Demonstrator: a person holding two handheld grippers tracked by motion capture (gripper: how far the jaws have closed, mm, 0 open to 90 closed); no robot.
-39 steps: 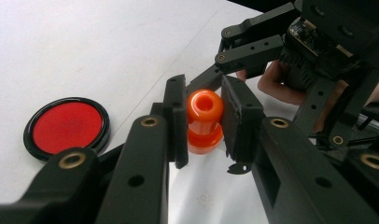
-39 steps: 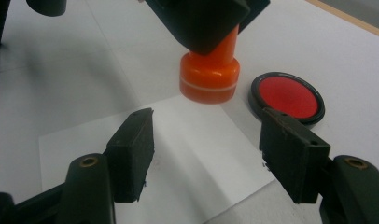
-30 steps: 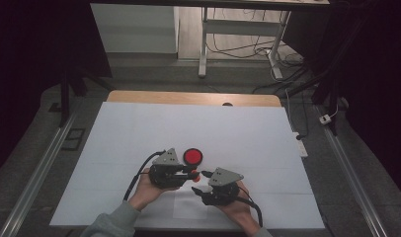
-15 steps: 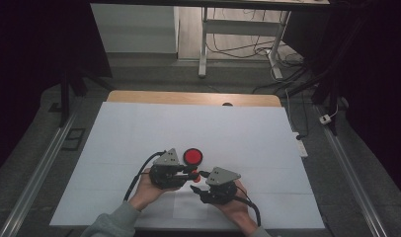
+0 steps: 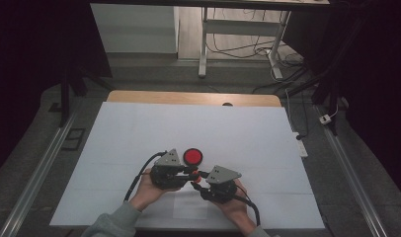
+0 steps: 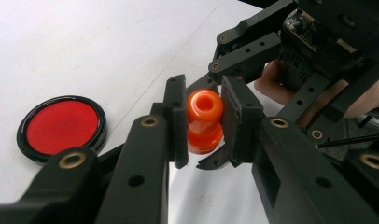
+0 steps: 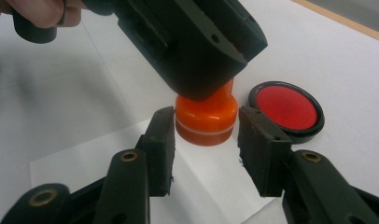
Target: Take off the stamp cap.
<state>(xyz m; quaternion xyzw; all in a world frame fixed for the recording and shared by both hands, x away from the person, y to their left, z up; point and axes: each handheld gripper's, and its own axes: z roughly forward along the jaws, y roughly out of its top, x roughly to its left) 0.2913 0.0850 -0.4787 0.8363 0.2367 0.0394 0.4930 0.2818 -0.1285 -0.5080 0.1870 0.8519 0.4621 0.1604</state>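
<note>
An orange stamp-like piece [image 6: 204, 122] with a narrow handle and a wide round base [image 7: 206, 119] is held just above the white table. My left gripper [image 6: 202, 107] is shut on its handle. My right gripper [image 7: 207, 126] comes from the opposite side. Its jaws have just been closing, with the base between them. A thin gap still shows at the right pad [image 7: 257, 140], so they do not press. In the high view both grippers, left [image 5: 192, 171] and right [image 5: 196, 181], meet tip to tip at the table's front middle.
A round red disc with a black rim [image 5: 192, 157] lies flat on the table [image 5: 238, 133] just behind the grippers. A white slip of paper [image 7: 108, 154] lies under the orange piece. The table's wooden back edge [image 5: 188, 97] is far off.
The right gripper's jaws have drawn in around the orange piece's base. Both hands and the red disc have stayed where they were.
</note>
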